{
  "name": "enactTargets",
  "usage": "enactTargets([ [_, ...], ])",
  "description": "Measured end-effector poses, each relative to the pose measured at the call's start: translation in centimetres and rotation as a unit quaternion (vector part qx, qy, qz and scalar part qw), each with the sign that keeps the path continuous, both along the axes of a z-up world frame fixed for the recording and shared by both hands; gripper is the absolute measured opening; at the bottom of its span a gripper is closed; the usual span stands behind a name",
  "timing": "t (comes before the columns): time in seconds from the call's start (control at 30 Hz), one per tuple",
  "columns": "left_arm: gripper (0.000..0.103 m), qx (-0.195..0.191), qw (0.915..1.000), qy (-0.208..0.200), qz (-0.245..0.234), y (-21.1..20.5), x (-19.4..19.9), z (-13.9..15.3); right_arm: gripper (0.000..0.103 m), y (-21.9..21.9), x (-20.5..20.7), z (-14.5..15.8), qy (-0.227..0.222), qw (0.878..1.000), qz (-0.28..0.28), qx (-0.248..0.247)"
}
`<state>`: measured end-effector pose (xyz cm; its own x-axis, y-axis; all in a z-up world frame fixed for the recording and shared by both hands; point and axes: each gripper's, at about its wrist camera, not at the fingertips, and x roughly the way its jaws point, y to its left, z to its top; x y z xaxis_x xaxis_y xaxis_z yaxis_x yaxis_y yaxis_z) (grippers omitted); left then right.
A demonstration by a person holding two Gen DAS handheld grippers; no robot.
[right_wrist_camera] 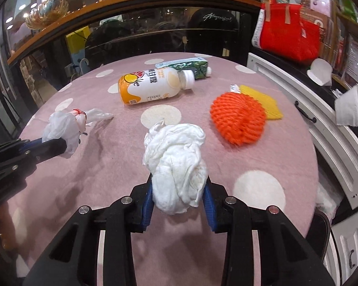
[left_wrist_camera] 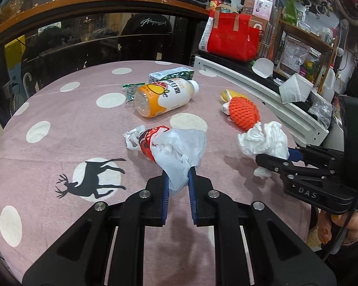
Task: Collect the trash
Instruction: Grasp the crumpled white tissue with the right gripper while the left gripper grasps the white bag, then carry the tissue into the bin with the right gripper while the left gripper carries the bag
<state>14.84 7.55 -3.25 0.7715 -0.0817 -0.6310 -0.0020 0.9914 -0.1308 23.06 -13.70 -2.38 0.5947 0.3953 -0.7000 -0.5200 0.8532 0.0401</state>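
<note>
White crumpled tissue wad (right_wrist_camera: 176, 166) sits clamped between the blue-padded jaws of the right gripper (right_wrist_camera: 179, 197), bulging out ahead of them and lifted off the table. The left gripper (left_wrist_camera: 179, 183) has its jaws pinched tight on a thin white plastic bag with red print (left_wrist_camera: 174, 152), whose knotted end trails forward and to the left (it looks clear of the cloth, though that is hard to judge). Just beyond the right jaws and to their right lies an orange foam fruit net (right_wrist_camera: 238, 121), touching a yellow foam net (right_wrist_camera: 265, 102) behind it. Farther ahead of both jaws an orange-and-white plastic drink bottle (left_wrist_camera: 164, 96) lies on its side, with a green drink carton (left_wrist_camera: 171, 74) just behind it and a small green wrapper (left_wrist_camera: 131, 90) beside its base. All rest on the pink table (left_wrist_camera: 47, 147) cloth with white dots.
</note>
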Motion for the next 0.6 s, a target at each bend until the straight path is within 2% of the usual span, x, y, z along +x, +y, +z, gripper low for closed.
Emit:
enactTargets([
  [0.6, 0.015, 0.000, 0.9955, -0.026, -0.091, -9.6, -1.1, 1.6, 0.035, -10.6, -4.3, 0.5, -0.018, 0.994, -0.108, 0.031],
])
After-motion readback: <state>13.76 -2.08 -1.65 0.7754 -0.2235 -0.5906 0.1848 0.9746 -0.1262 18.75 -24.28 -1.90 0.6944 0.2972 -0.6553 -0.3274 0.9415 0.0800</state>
